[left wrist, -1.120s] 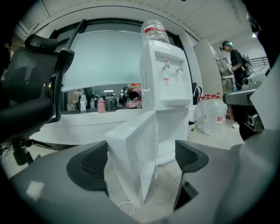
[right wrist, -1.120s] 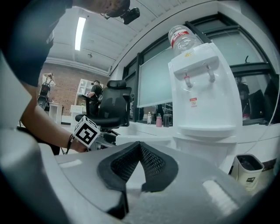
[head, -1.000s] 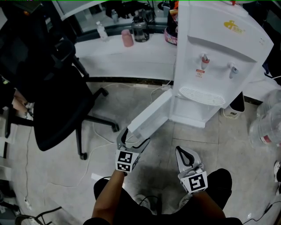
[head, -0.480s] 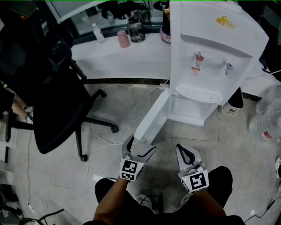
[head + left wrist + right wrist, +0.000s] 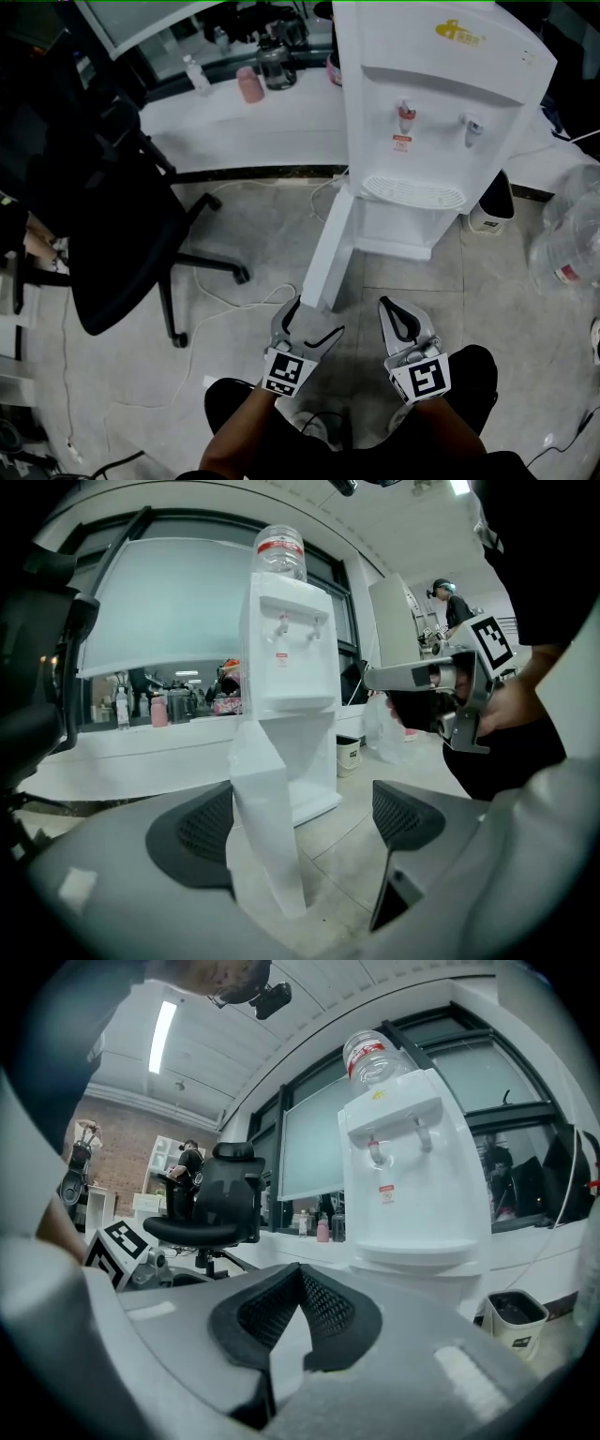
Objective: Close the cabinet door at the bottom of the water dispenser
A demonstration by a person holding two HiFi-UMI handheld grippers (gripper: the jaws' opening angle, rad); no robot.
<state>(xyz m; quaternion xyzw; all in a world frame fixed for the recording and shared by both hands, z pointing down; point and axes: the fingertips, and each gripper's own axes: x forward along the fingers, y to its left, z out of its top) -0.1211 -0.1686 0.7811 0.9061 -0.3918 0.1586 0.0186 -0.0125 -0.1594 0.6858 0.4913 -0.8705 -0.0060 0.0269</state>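
Left gripper jaws wide apart, straddling the free edge of the cabinet door; door sits closer to the left-hand pad, can't tell if it actually touches. Right gripper jaws closed tip to tip, nothing between them, just beside the door edge and clear of it. Floor is grey tile, with a white cable trailing across it on the side of the door away from the right gripper. Water dispenser is white and stands against a white counter under a window. On the counter: pink cup plus some bottles too small to tell apart. Black office chair well apart from the dispenser on the cable side, small waste bin just beside the dispenser base on the other side, and a big clear water jug beyond that, cut off by the frame. Cabinet interior is hidden behind the door in the head view. Door is open, hinged at the dispenser base, panel upright and seen edge-on, free edge pointing away from the dispenser towards the person.
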